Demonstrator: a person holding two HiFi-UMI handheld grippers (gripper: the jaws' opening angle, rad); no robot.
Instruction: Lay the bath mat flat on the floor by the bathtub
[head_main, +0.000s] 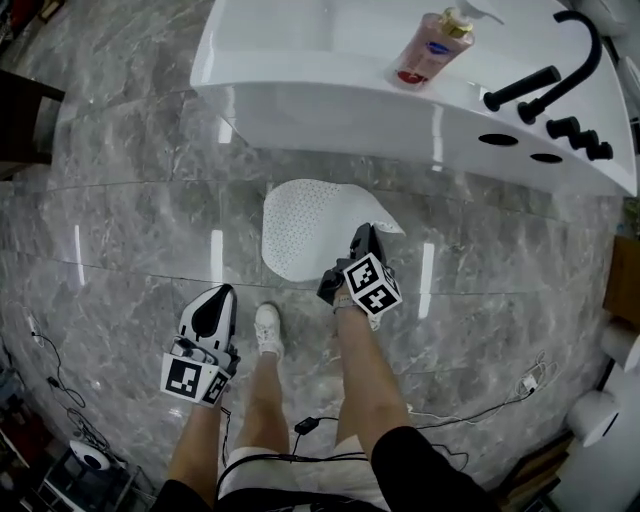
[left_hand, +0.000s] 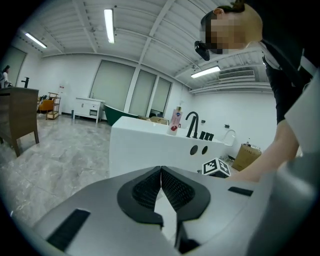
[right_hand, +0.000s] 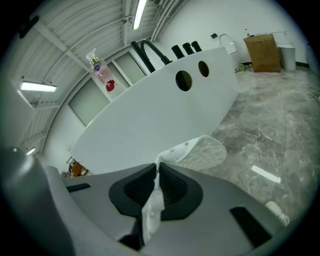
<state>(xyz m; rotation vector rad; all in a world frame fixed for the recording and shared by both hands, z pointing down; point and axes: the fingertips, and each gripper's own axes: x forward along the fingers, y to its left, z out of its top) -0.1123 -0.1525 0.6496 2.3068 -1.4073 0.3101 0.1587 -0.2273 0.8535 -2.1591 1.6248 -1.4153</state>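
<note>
Mat (head_main: 300, 225), pinched by right gripper (right_hand: 157, 170), stretches toward bathtub (head_main: 400, 110).

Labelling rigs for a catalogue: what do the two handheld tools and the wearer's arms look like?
Both the left tool and right tool have grey-white shells, black ridged jaw pads and a white cube of black square markers. Forearms carry no sleeves.

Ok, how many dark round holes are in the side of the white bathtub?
2. Both sit side by side in the white bathtub wall under the black tap: the left hole and the right hole. Its far side is hidden.
</note>
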